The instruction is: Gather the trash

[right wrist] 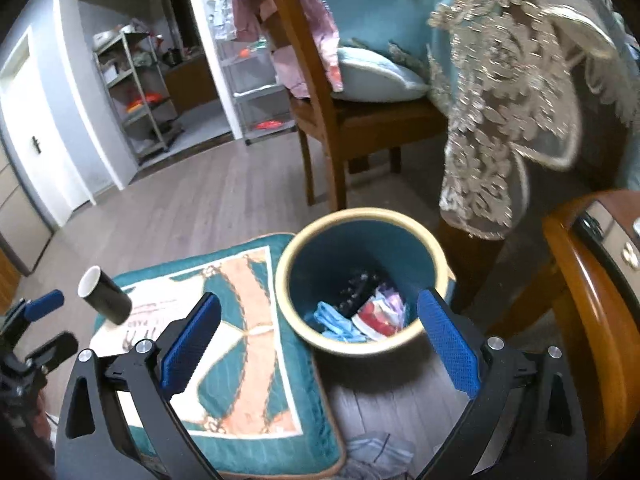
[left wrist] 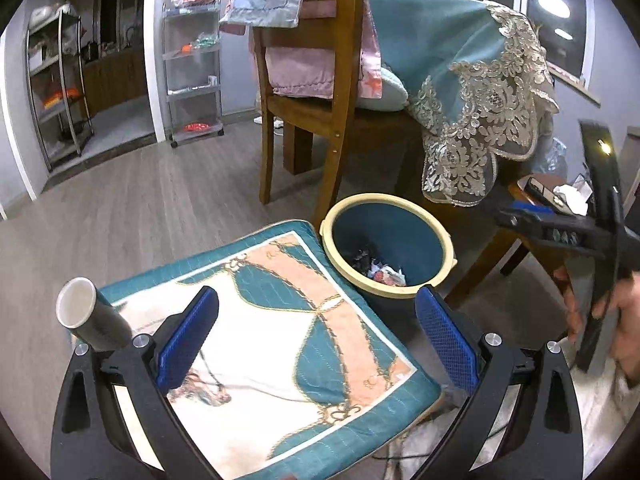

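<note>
Standing close, I saw the left gripper (left wrist: 316, 328) spread wide over the cushion (left wrist: 280, 344), holding nothing. The right gripper (right wrist: 320, 328) was spread wide too, hanging over the bin (right wrist: 360, 220), which sat beside the cushion so trash could drop straight in. Some trash (right wrist: 376, 314) lay inside. A dark cup (left wrist: 90, 314) lay tipped at the cushion's left edge, probably next.
</note>
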Tool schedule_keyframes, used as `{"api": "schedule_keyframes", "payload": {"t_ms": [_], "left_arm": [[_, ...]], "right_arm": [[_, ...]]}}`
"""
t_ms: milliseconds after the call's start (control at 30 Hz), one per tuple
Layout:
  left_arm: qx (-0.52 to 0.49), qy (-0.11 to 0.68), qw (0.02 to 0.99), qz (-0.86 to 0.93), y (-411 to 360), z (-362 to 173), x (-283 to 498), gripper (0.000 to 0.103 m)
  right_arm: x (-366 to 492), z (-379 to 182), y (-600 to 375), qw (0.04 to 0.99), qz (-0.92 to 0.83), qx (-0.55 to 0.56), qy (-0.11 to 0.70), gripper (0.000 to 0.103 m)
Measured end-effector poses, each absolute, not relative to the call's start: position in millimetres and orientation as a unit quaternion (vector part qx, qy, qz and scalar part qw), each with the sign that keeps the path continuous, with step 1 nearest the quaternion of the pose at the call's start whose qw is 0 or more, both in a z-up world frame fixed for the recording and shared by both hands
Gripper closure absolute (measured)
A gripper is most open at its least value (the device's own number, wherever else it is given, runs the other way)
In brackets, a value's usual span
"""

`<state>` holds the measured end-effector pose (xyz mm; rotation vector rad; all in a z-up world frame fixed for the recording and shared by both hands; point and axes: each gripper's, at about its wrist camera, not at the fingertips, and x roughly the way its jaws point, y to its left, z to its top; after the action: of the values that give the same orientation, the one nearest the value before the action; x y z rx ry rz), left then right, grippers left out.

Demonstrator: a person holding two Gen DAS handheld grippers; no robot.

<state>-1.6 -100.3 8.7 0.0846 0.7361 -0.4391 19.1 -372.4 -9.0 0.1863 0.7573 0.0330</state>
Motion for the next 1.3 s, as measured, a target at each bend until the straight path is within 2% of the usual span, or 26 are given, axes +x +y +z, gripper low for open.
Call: {"api": "schedule_keyframes", "payload": {"t_ms": [267,1300], "left_arm": [[0.075,0.343,0.916,-0.196,-120,-5,10,0.006],[0.097,0.337,0.915,-0.198,-132,-9,7,0.006]], "right_arm": [[7,-8,-352,0.939,-0.006,0.033,0.342,0.005],[13,-16,-346,0.935,0.005,0.031,0.353,0.005]]}}
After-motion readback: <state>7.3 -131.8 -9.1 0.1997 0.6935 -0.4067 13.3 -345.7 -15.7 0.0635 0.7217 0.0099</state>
